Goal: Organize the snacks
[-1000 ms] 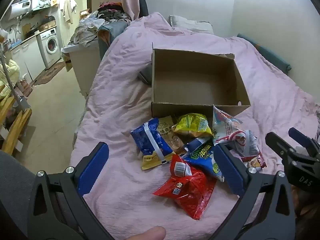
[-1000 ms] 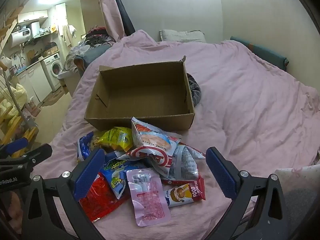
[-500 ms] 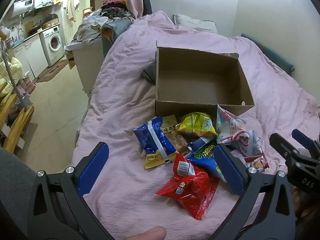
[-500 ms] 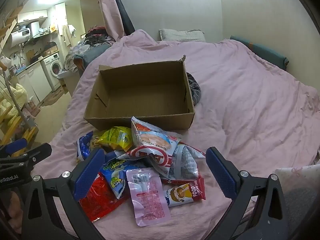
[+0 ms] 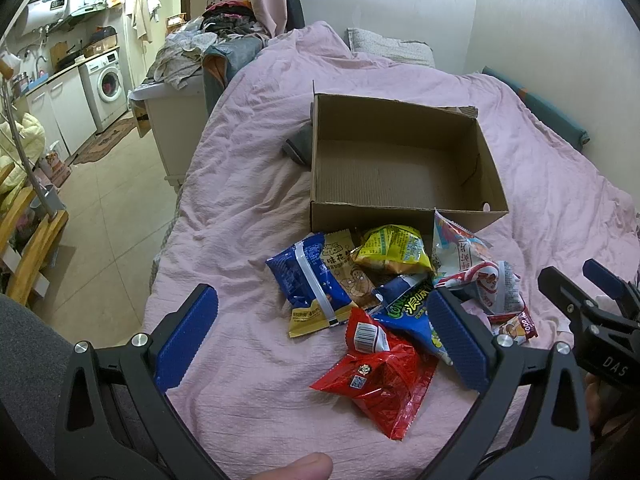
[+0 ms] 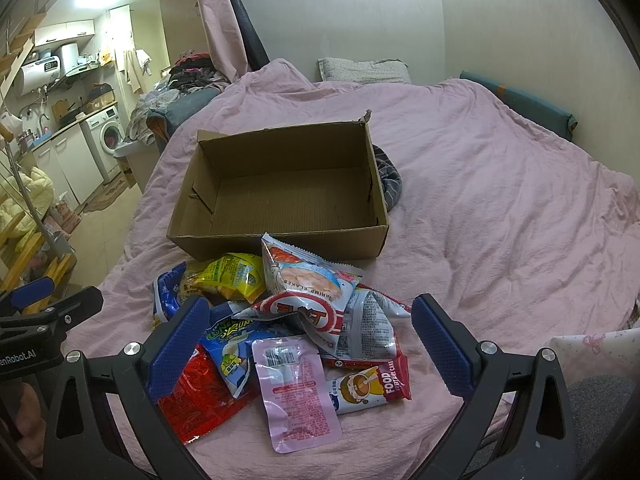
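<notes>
An empty cardboard box (image 5: 396, 168) (image 6: 288, 196) sits open on the pink bed. A pile of snack packets lies just in front of it: a red packet (image 5: 380, 380) (image 6: 196, 404), a blue packet (image 5: 306, 280), a yellow packet (image 5: 394, 248) (image 6: 228, 278), a pink pouch (image 6: 294, 392) and a shrimp-flakes bag (image 6: 308, 276). My left gripper (image 5: 324, 340) hovers open over the near left of the pile, holding nothing. My right gripper (image 6: 308, 348) hovers open over the near right of the pile, also holding nothing. Each gripper shows at the edge of the other's view.
The pink blanket (image 6: 500, 200) covers the whole bed, with a pillow (image 6: 364, 70) at the far wall. A grey cloth (image 6: 390, 184) lies beside the box. The bed's left edge drops to a tiled floor (image 5: 108, 216), with a washing machine (image 5: 106, 88) beyond.
The left wrist view has drifted slightly, so box and packets sit a little further right and lower. The right gripper and the packets have not moved.
</notes>
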Demonstrator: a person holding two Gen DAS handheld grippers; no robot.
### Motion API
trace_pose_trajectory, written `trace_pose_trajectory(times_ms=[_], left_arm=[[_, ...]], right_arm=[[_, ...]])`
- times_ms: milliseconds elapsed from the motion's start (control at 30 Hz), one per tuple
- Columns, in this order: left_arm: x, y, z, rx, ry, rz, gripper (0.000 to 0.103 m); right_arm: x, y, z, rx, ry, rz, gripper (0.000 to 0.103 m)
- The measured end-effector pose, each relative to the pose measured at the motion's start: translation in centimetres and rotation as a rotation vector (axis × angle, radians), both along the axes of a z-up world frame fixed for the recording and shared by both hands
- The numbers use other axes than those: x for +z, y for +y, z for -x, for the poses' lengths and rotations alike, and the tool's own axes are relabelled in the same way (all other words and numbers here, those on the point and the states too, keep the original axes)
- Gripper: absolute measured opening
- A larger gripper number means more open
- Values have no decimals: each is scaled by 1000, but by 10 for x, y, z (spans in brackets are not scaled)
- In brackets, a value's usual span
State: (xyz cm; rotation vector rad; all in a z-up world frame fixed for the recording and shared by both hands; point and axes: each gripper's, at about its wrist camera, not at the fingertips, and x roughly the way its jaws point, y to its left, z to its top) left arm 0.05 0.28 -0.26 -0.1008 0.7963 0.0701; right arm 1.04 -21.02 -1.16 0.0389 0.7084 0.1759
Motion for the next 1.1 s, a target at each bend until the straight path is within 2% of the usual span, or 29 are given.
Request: trace_pose_trajectory(times_ms=[1100], left_arm=[[-4,6,1,9,8,4,103]], right_arm=[[-2,2,-1,11,-3,-2,103]])
